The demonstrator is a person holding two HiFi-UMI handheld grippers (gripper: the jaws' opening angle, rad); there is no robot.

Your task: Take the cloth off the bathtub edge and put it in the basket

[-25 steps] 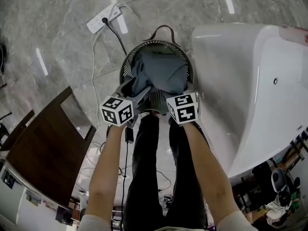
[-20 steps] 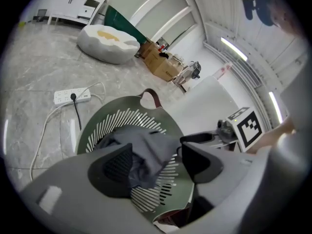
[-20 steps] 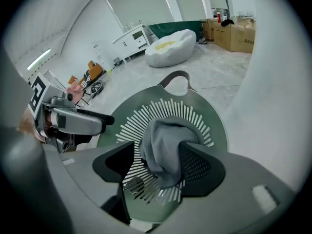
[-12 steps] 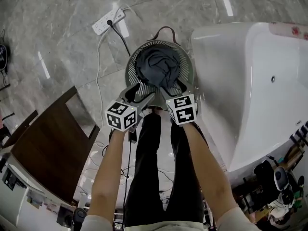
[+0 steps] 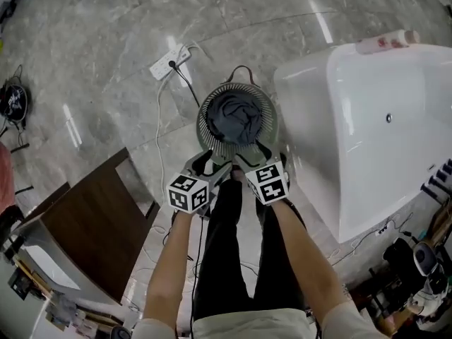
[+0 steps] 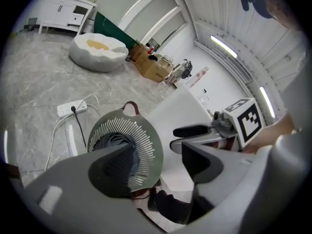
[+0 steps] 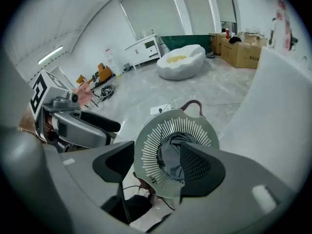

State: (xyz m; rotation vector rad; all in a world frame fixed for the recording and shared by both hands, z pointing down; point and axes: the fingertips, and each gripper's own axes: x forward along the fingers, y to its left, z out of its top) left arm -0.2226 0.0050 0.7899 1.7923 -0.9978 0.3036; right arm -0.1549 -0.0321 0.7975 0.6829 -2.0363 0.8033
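Cloth (image 5: pixel 235 116): dark grey, bunched in the middle of the basket. None of it lies on the tub edge that I can see.
Basket (image 5: pixel 206 122): round with a slatted wall, standing on the floor (image 5: pixel 106 48) just left of the bathtub (image 5: pixel 367 140) and right in front of the person's feet.
Left gripper (image 5: pixel 210 167): held above the basket's near rim, jaws apart, nothing between them.
Right gripper (image 5: pixel 254 155): beside the left one, also over the near rim. Its jaws are apart and empty, with the cloth showing well below the gap.
Task standing: looks finished, since the cloth is in and both grippers are clear of it.
Risk, loose fold: one fold seems to ride up towards the near rim. If either gripper dips again, an open jaw could catch it and drag cloth over the edge.
Risk, feet: the basket looks light and sits close to the person's shoes. A careless step forward could tip it and spill the cloth.
Risk, cable: a black cable (image 5: pixel 185 83) runs from the power strip (image 5: pixel 171 61) past the basket's far left side. A foot hooking it might jerk the basket.
Risk, tub: the basket stands near the tub wall, so an elbow swung right could knock a gripper against it.
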